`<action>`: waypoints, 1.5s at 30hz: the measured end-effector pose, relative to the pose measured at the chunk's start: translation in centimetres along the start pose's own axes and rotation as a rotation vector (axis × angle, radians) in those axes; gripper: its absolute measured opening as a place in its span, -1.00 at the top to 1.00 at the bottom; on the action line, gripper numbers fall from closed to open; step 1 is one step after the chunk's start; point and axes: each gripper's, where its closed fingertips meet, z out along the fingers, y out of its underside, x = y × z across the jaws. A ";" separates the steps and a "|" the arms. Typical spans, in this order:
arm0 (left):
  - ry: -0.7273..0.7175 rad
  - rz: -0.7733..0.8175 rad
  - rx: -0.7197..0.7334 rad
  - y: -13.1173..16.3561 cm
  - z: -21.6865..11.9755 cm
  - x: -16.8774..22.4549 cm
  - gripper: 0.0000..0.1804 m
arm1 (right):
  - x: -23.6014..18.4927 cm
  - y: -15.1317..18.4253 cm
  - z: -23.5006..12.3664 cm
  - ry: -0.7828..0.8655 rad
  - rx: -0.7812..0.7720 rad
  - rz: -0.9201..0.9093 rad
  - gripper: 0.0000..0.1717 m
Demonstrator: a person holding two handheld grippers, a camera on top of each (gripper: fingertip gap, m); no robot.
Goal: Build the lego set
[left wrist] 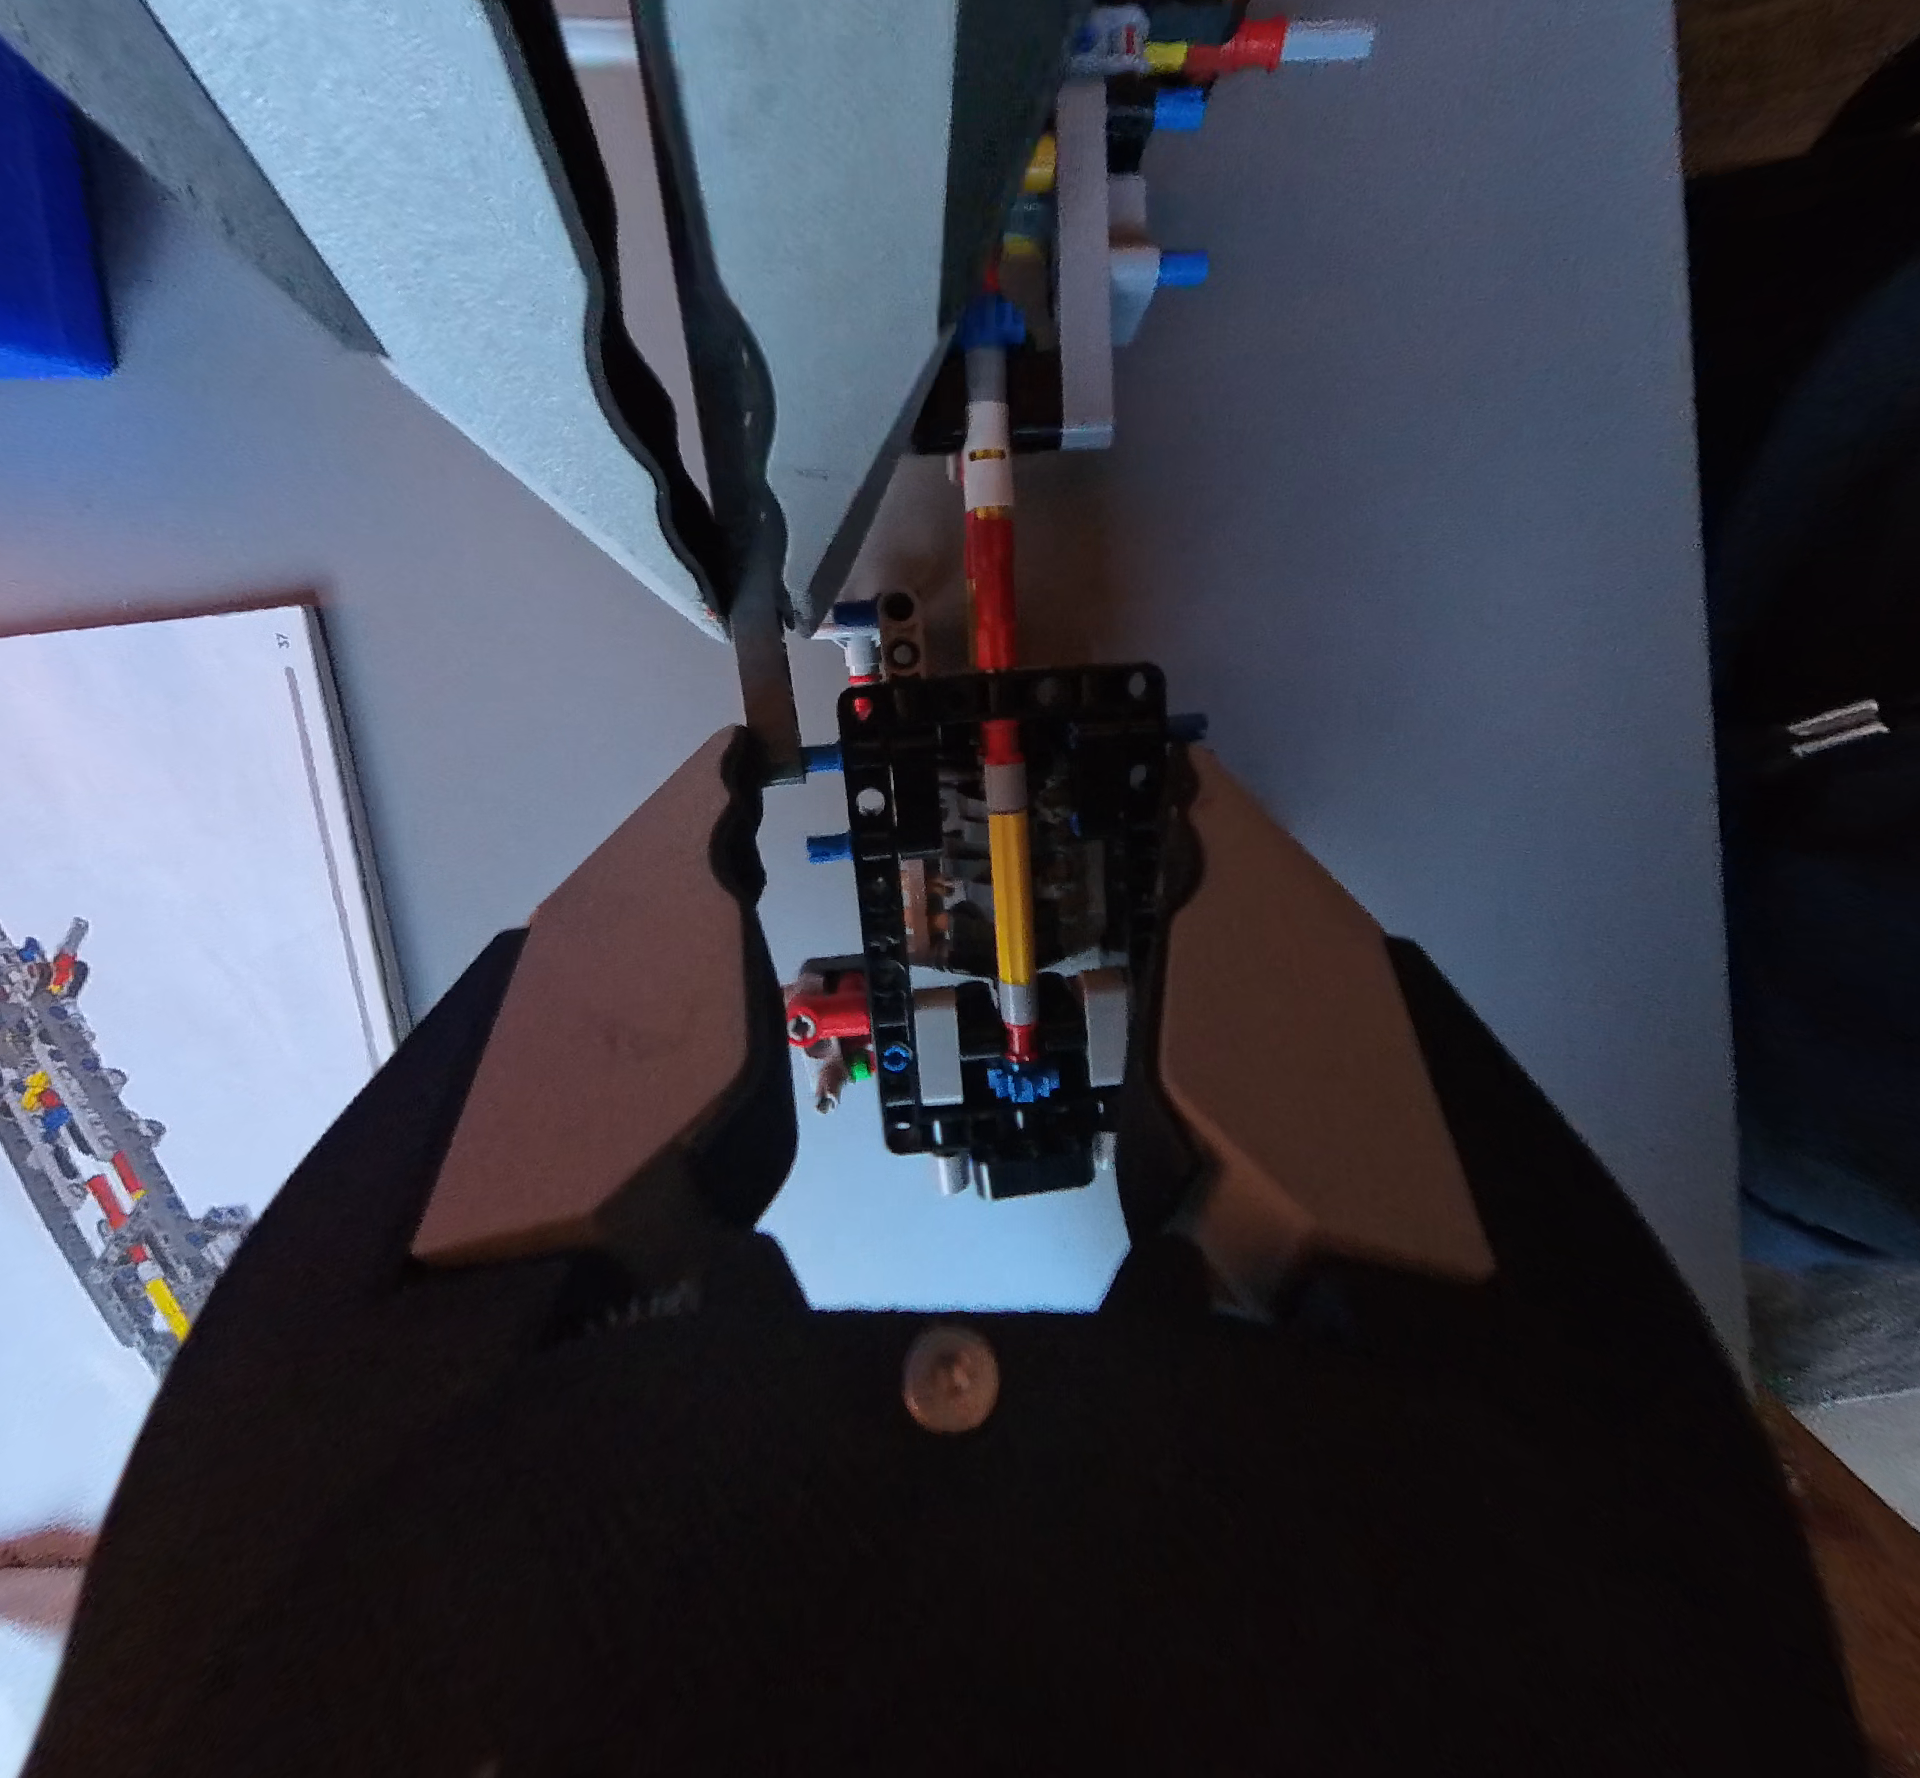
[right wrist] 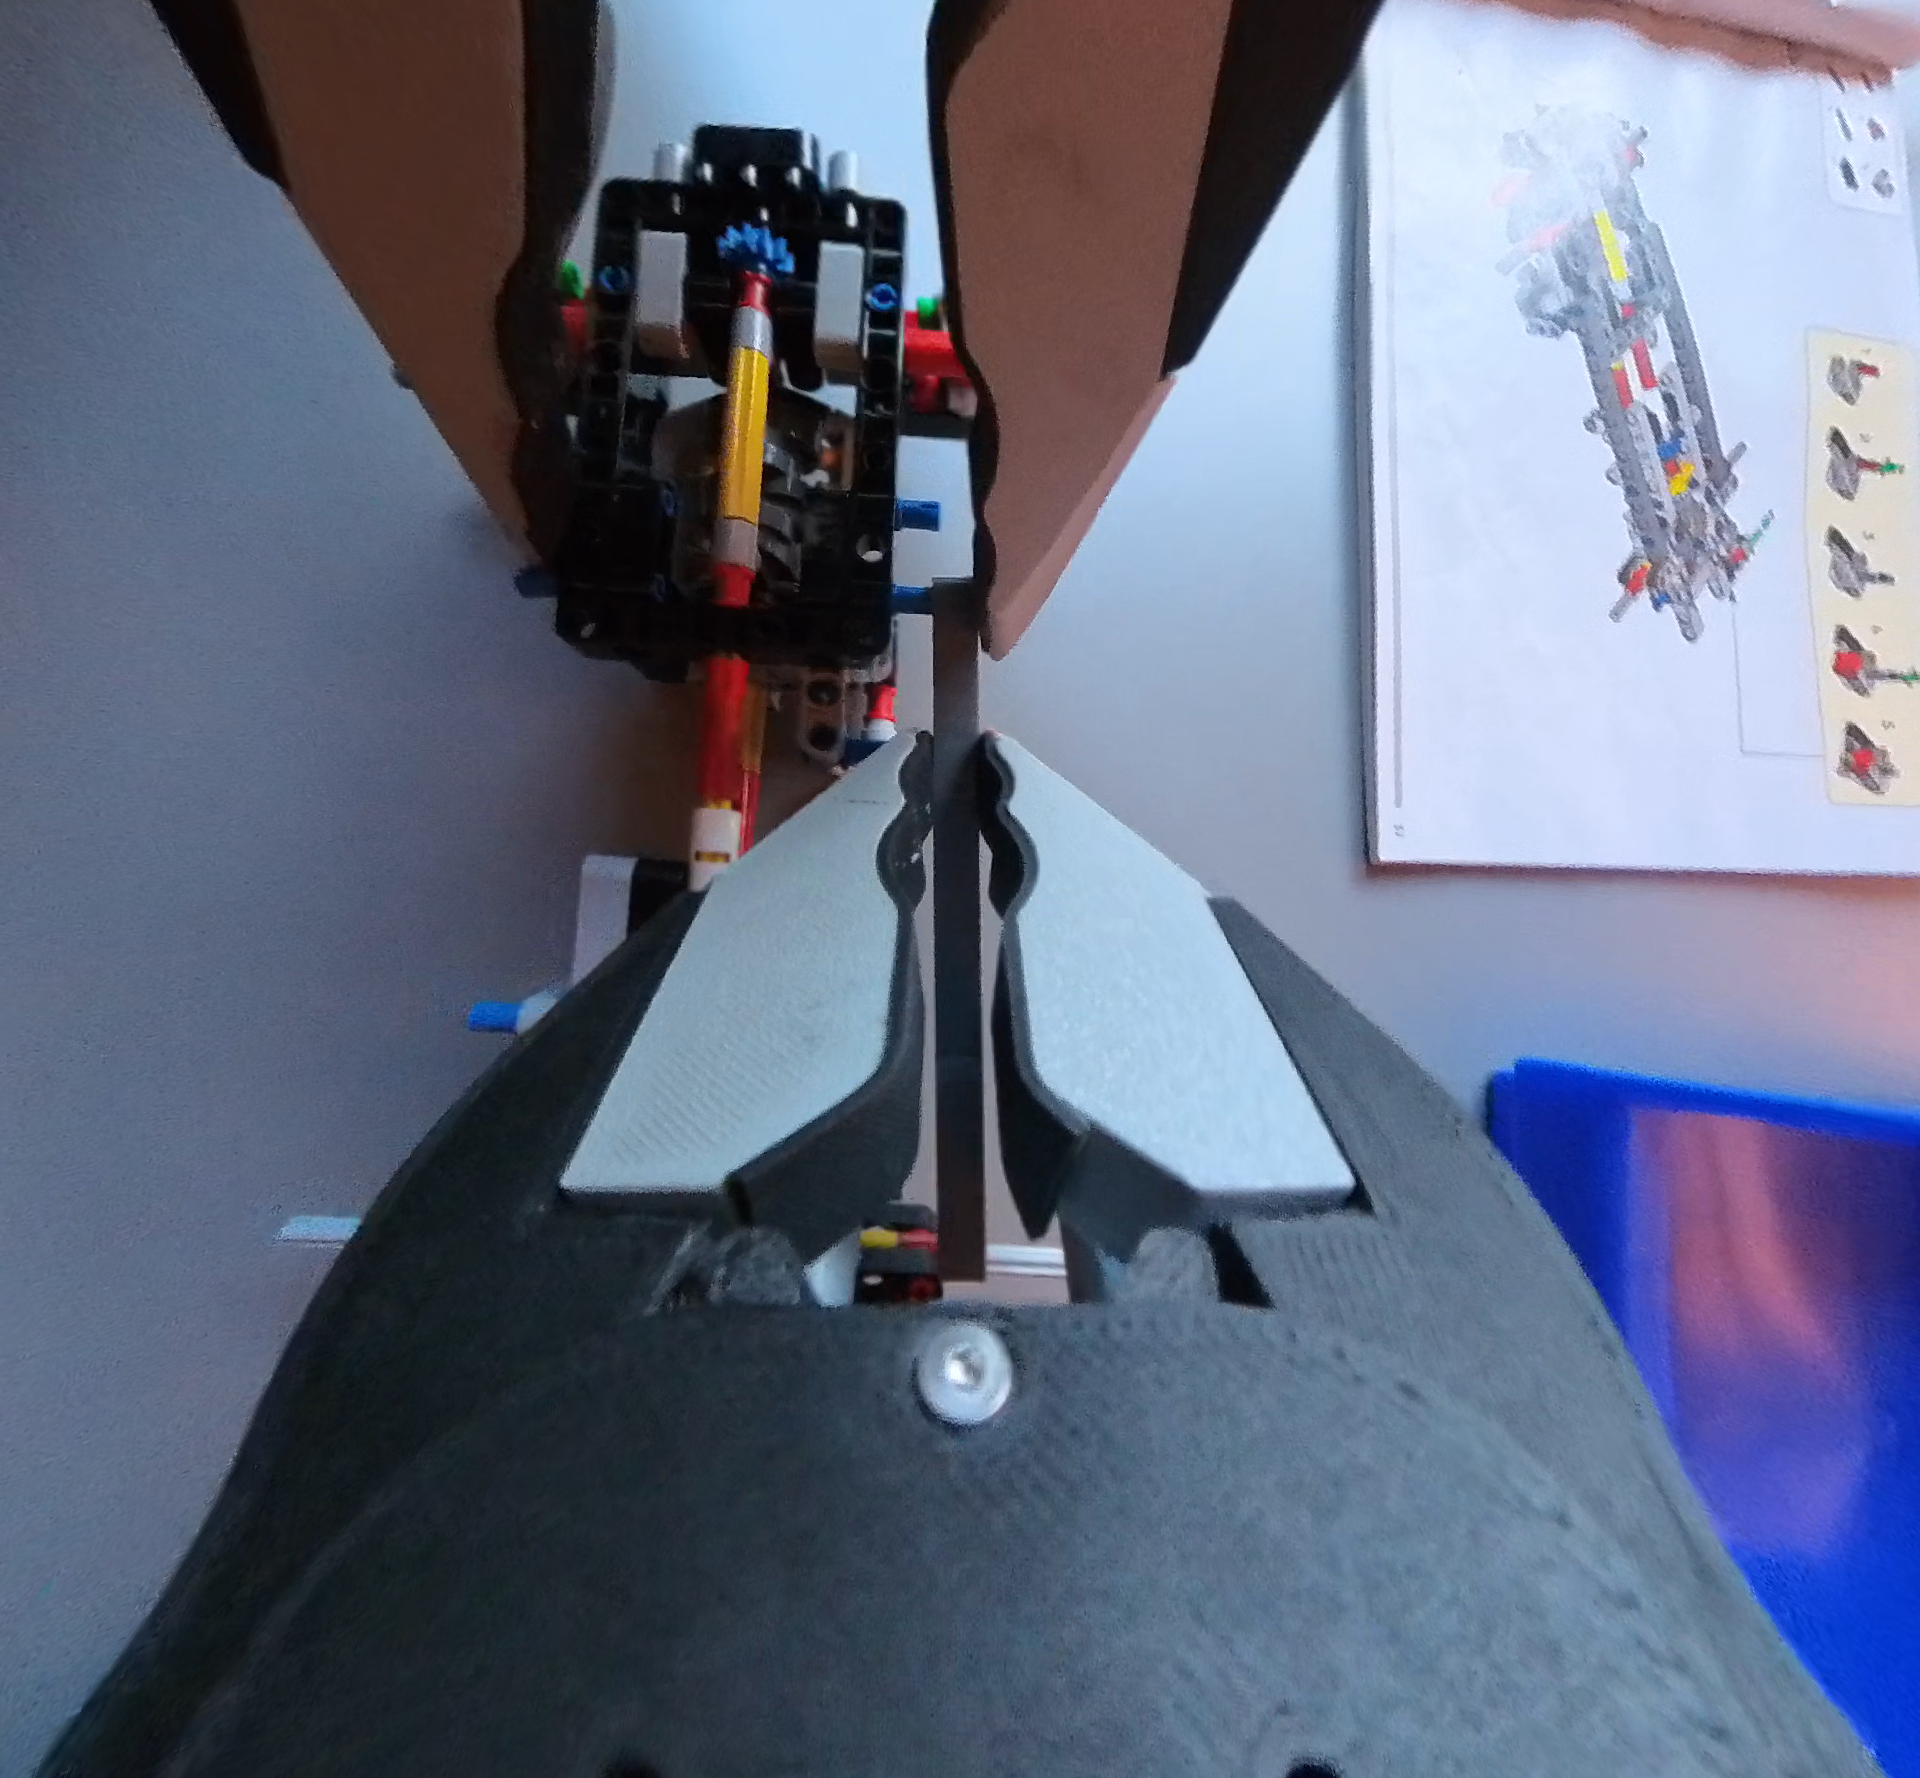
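Grey tabletop (right wrist: pixel 260 793) fills both of my views, with a white instruction booklet (right wrist: pixel 1621 440) lying open on it and a blue bin (right wrist: pixel 1714 1365) at the edge behind my right gripper.

My right gripper (right wrist: pixel 953 741) has its grey fingers (right wrist: pixel 1091 949) nearly closed on a thin dark grey beam (right wrist: pixel 958 897), both pads pressed against its flat sides. The beam runs the length of the fingers and sticks out past the tips – its far end sits at a blue pin (right wrist: pixel 906 598) on the side of the black frame (right wrist: pixel 727 440) of the brick model.

My left gripper (left wrist: pixel 966 772) is wide open, its brown fingers (left wrist: pixel 623 1001) standing either side of that frame. One finger seems to lie against the frame's side, though I cannot tell for sure; the other stands clear, with the beam's end just beside its tip.

A red and yellow shaft (left wrist: pixel 997 741) runs through the frame toward the model's other end (left wrist: pixel 1143 118), which my right gripper partly hides. A second blue pin (left wrist: pixel 826 845) juts into the gap – close to the beam's end.
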 end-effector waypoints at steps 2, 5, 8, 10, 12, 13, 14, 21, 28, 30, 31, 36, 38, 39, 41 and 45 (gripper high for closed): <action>0.003 -0.005 0.017 -0.1 0.0 0.0 0.16 | 0.0 -0.2 -0.3 0.020 -0.016 0.037 0.95; 0.004 0.017 0.023 -0.1 0.0 0.0 0.16 | 0.0 -0.1 -0.5 0.044 -0.027 0.049 0.95; 0.006 0.028 0.022 -0.3 0.1 0.0 0.16 | 0.0 -0.1 -0.9 0.050 -0.031 0.039 0.95; 0.011 0.028 0.019 -0.4 0.2 -0.1 0.16 | 0.0 0.1 -0.9 0.041 -0.018 0.048 0.95; 0.014 0.036 0.023 -0.4 0.2 -0.1 0.15 | 0.0 0.1 -0.9 0.017 0.026 0.061 0.95; 0.014 0.041 0.025 -0.4 0.2 -0.1 0.15 | 0.0 0.1 -0.8 -0.003 0.055 0.070 0.94; 0.014 0.040 0.024 -0.4 0.2 0.0 0.15 | 0.0 0.1 -0.9 -0.028 0.082 0.085 0.94; 0.009 0.014 -0.026 0.0 0.1 -0.2 0.15 | 0.0 2.5 -4.0 -0.082 0.123 0.165 0.60; 0.013 0.023 -0.047 0.0 0.1 -0.2 0.15 | -1.6 5.5 -6.0 -0.074 0.091 0.237 0.41; 0.019 0.014 -0.053 0.1 0.2 -0.3 0.15 | -1.7 6.3 -5.9 -0.045 0.055 0.234 0.39; 0.021 0.009 -0.056 0.1 0.2 -0.3 0.15 | -1.7 6.5 -6.0 -0.020 0.045 0.222 0.41; 0.023 0.019 -0.067 0.1 0.2 -0.1 0.14 | -2.3 6.5 -6.3 -0.016 0.042 0.184 0.48; 0.022 0.020 -0.073 0.1 0.2 -0.2 0.14 | -2.2 6.5 -6.1 -0.024 0.033 0.189 0.45; 0.023 0.018 -0.074 0.1 0.2 -0.2 0.14 | -2.1 6.5 -6.1 -0.025 0.028 0.191 0.42; 0.028 0.014 -0.078 0.2 0.2 -0.2 0.14 | -1.6 6.3 -6.3 0.000 0.013 0.184 0.36; 0.034 0.016 -0.081 0.2 0.2 -0.3 0.14 | -1.2 4.7 -7.2 0.037 0.055 0.140 0.34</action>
